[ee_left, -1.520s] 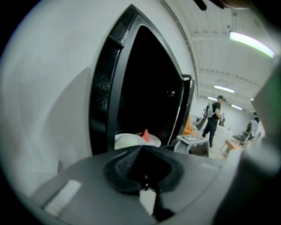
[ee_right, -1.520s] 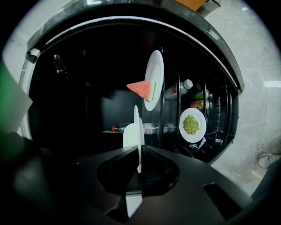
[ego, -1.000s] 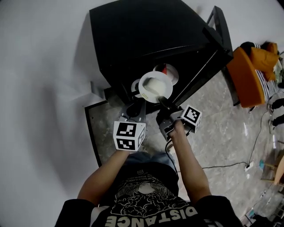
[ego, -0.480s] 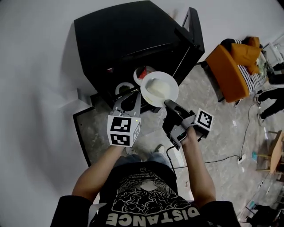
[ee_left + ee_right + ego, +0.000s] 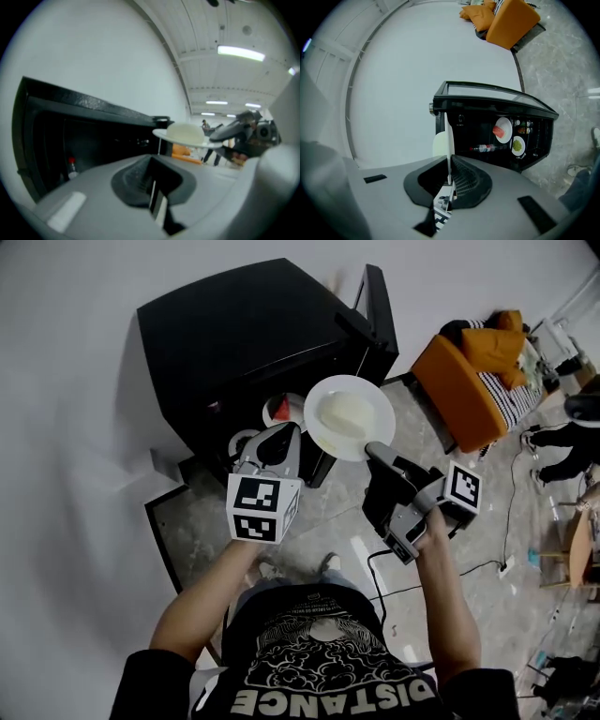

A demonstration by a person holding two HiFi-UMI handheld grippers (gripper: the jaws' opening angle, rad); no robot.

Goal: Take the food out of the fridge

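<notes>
A white plate (image 5: pixel 350 416) with a pale mound of food hangs level in front of the open black fridge (image 5: pixel 234 334). My right gripper (image 5: pixel 376 450) is shut on its near rim. In the right gripper view the plate (image 5: pixel 447 140) shows edge-on between the jaws. My left gripper (image 5: pixel 271 439) sits to the left of the plate, apart from it, jaws together and holding nothing. From the left gripper view the plate (image 5: pixel 187 136) floats ahead to the right. Inside the fridge stand a plate of red food (image 5: pixel 503 130), a plate of green food (image 5: pixel 517 146) and a bottle (image 5: pixel 486 148).
The fridge door (image 5: pixel 375 306) stands open to the right. An orange chair (image 5: pixel 469 381) with a striped cushion sits further right on the stone floor. A cable (image 5: pixel 450 573) trails across the floor. A person (image 5: pixel 572 442) stands at the right edge.
Both grippers have risen. The plate in the right gripper has come up and rightward, away from the fridge opening. The left gripper has lifted beside it.
</notes>
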